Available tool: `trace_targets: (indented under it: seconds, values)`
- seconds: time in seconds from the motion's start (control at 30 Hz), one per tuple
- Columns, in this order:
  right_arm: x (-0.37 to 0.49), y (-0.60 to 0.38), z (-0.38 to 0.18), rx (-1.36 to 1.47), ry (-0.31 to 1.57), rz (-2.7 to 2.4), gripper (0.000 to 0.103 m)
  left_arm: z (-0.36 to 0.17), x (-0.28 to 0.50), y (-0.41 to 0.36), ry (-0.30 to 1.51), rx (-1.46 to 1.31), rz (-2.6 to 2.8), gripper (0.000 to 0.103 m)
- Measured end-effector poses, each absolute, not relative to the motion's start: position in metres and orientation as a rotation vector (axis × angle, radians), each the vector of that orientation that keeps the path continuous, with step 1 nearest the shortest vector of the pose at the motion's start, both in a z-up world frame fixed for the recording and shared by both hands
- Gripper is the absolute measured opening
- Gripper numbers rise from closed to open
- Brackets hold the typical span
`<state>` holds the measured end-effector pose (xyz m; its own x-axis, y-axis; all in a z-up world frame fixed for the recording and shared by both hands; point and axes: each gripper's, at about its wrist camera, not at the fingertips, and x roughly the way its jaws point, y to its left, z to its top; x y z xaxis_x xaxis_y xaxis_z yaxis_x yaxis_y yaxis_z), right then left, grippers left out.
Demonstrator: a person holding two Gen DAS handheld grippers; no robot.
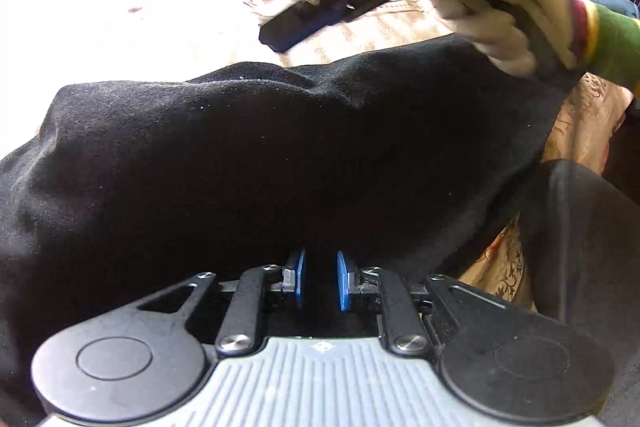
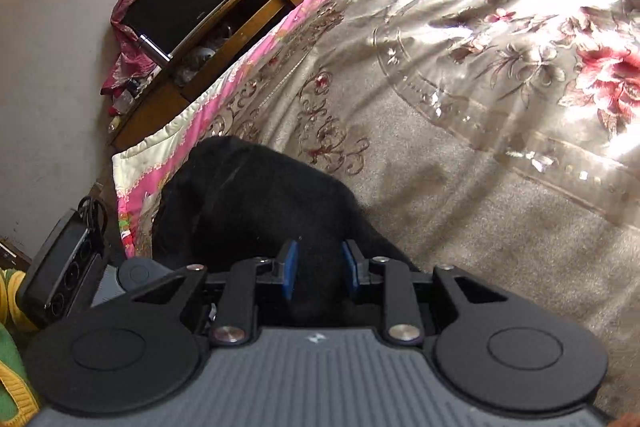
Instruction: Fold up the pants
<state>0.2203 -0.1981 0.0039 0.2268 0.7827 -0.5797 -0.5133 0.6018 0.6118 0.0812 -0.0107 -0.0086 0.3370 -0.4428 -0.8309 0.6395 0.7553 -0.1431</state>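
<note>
Black fleece-like pants [image 1: 280,155] lie bunched on a bed covered by a beige floral bedspread [image 2: 460,131], which serves as the landmark for everything else. The pants sit at the near edge of the bedspread, close to its pink-bordered corner, and part of the cloth hangs off the side rather than lying flat.

Seen from the left wrist camera, the left gripper [image 1: 320,279] has its blue-padded jaws set narrowly with dark cloth between them, so it appears to be pinching the near edge of the pants. From the right wrist camera, the right gripper [image 2: 320,269] also shows black fabric filling the gap between its blue pads; its jaws stand a little wider, and it looks closed on a thick bunch of the same garment, though how firmly is hard to tell. In the left view, the right gripper is held by a white-gloved hand [image 1: 516,23] above the far edge of the pants, over the bedspread.

Judging by the rumpled mound, no neat fold is visible. The garment seems to be gathered and held at two points. Spreading it flat on the bedspread, laying one leg over the other, and folding it down all appear to remain.
</note>
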Motion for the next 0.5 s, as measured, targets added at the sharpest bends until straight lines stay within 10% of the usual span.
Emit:
trace_targets:
  seconds: [0.5]
  values:
    - [0.231,-0.168,-0.010,0.398,1.225,1.272,0.047,-0.017,0.101,-0.006,1.062,0.145,-0.696,0.030]
